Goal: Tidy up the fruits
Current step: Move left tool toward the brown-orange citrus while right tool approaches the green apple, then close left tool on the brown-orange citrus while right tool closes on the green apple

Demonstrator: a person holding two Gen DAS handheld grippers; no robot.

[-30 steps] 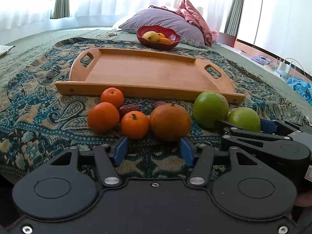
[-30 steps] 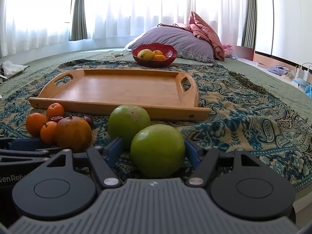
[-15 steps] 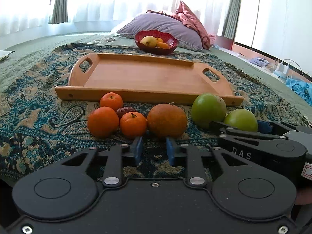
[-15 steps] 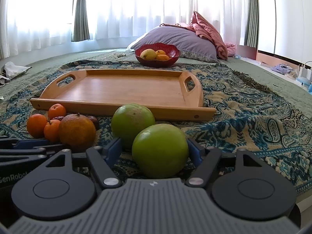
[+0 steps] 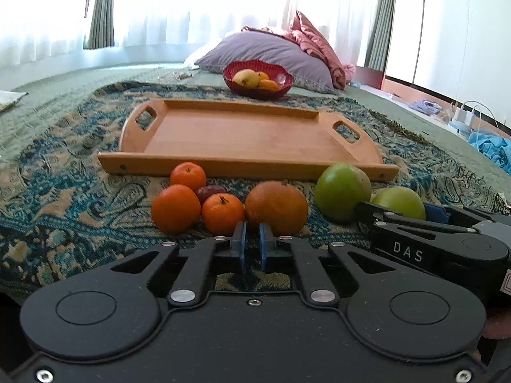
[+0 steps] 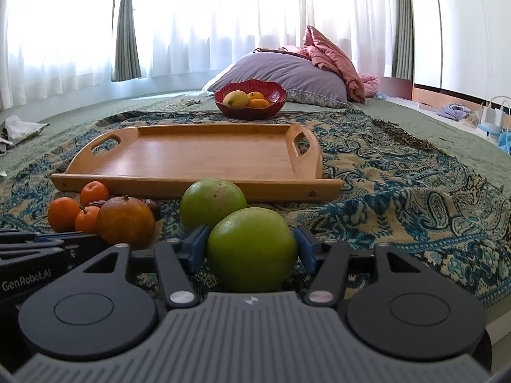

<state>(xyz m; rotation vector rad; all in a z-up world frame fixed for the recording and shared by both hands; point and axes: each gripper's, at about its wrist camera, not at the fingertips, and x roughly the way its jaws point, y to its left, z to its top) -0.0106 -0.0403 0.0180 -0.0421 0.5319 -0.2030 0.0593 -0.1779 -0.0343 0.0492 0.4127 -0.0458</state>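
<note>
Hiding behind the right tongs (image 5: pixel 412 210), a green fruit (image 5: pixel 400 200).

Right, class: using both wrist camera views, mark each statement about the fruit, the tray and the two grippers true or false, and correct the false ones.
1. The flat wooden tray with cut-out handles has fruit on it. False: it holds nothing; the fruit lies on the patterned blue and tan blanket in front of it.
2. The right gripper has the nearer round green fruit between its fingers. True.
3. The left gripper is wide open. False: its blue pads are nearly together, with nothing between them.
4. The scalloped red bowl beyond the tray holds yellow and orange fruit. True.
5. Only one green fruit is visible. False: a second sits behind the first.
</note>
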